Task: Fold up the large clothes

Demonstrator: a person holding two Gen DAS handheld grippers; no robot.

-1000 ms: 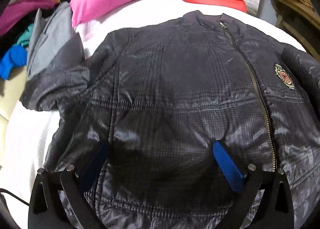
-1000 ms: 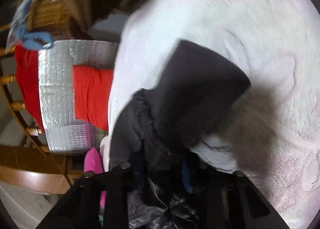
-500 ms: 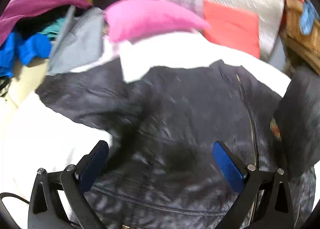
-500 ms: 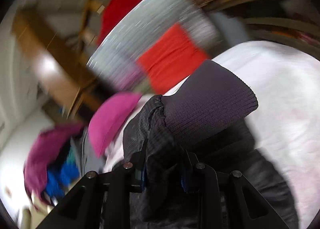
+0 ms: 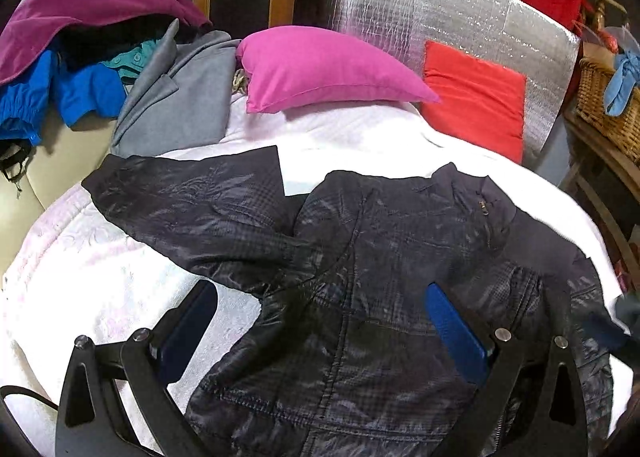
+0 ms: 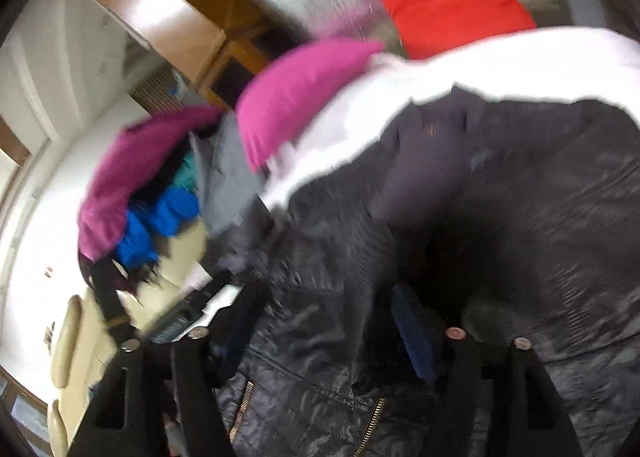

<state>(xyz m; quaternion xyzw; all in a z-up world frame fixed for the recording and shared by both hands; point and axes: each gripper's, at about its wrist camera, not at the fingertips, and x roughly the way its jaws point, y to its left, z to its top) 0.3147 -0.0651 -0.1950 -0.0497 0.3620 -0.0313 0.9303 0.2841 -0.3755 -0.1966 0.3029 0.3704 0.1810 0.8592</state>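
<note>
A dark quilted zip jacket [image 5: 380,281] lies front up on a white bedspread [image 5: 92,277]. Its left sleeve [image 5: 192,201] stretches out to the left. Its right sleeve [image 5: 532,253] is folded across the chest. My left gripper [image 5: 320,317] is open and empty, hovering over the jacket's lower left side. In the right wrist view the jacket [image 6: 500,217] fills the frame, blurred. My right gripper [image 6: 324,317] stands open just above the fabric and grips nothing.
A pink pillow [image 5: 320,65] and a red cushion [image 5: 476,93] lie at the bed's head against a silver foil panel [image 5: 440,17]. A heap of clothes [image 5: 80,57] sits at the far left. A wicker basket [image 5: 608,105] stands on the right.
My right gripper carried the right sleeve over the chest and has opened, letting it go. My left gripper pulled back, so more of the bed shows.
</note>
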